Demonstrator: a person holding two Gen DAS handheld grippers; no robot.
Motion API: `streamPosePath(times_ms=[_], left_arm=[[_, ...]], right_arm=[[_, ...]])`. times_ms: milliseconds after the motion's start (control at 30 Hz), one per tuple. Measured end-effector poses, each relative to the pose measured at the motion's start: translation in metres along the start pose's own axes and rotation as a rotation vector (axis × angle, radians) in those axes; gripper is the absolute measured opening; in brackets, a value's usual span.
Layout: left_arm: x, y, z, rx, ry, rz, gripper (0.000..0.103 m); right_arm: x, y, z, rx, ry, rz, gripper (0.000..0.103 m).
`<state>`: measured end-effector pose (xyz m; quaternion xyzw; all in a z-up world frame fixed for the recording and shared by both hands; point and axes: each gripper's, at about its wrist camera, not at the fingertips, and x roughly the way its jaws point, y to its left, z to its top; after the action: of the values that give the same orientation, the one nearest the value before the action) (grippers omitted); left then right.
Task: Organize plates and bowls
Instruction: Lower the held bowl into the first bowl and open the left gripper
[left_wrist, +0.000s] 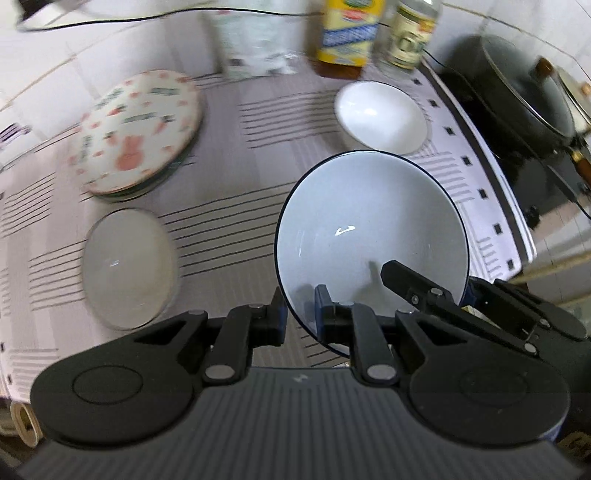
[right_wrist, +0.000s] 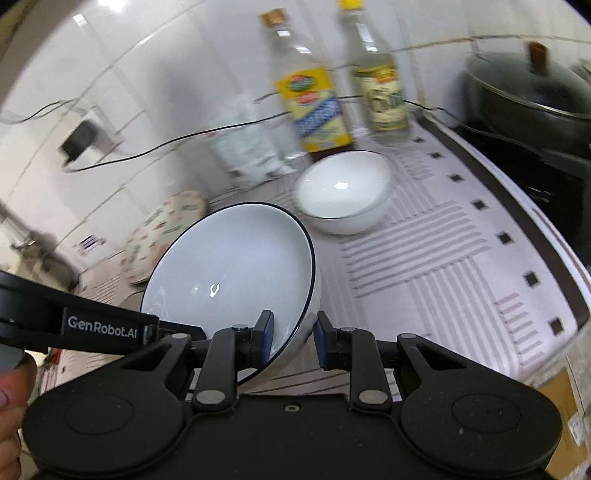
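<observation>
Three bowls: dark-rimmed bowl (left_wrist: 371, 240) tilted, mouth toward near side, rim pinched by left tool (left_wrist: 301, 317) and right tool (right_wrist: 293, 334); two on counter (left_wrist: 229, 177).

White tiled wall (right_wrist: 155, 92) at 12 o'clock carries a plug (right_wrist: 79, 142) and cable (right_wrist: 207, 131); striped counter mat (left_wrist: 229, 155) below; black stove (left_wrist: 532, 162) at 2 o'clock.

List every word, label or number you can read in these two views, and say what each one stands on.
"GenRobot.AI": white print on the black body of the left gripper, seen in the right wrist view.
Yellow-labelled bottle: label print too blurred to read.
Pale-labelled bottle: blurred, unreadable.
Patterned plate: green marks, too blurred to read.
</observation>
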<state>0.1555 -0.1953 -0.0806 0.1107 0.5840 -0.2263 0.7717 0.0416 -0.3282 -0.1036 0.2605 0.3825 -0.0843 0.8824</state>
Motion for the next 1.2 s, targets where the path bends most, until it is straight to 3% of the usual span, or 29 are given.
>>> streamPosePath(times_ms=[367, 533, 867, 1200], left_arm=[[-0.016, 0.082, -0.012, -0.218, -0.022, 0.077, 0.015], [-0.005, 0.117, -0.015, -0.321, 0.011, 0.11, 0.016], [0.029, 0.152, -0.022, -0.401, 0.092, 0.115, 0.017], [0.044, 0.167, -0.017, -0.402, 0.137, 0.123, 0.017]], right_arm=[[0.034, 0.063, 0.009, -0.187, 0.071, 0.168, 0.028], [0.063, 0.097, 0.01, -0.297, 0.117, 0.221, 0.028], [0.109, 0.134, -0.003, -0.452, 0.185, 0.221, 0.028], [0.128, 0.146, -0.005, -0.571, 0.184, 0.197, 0.027]])
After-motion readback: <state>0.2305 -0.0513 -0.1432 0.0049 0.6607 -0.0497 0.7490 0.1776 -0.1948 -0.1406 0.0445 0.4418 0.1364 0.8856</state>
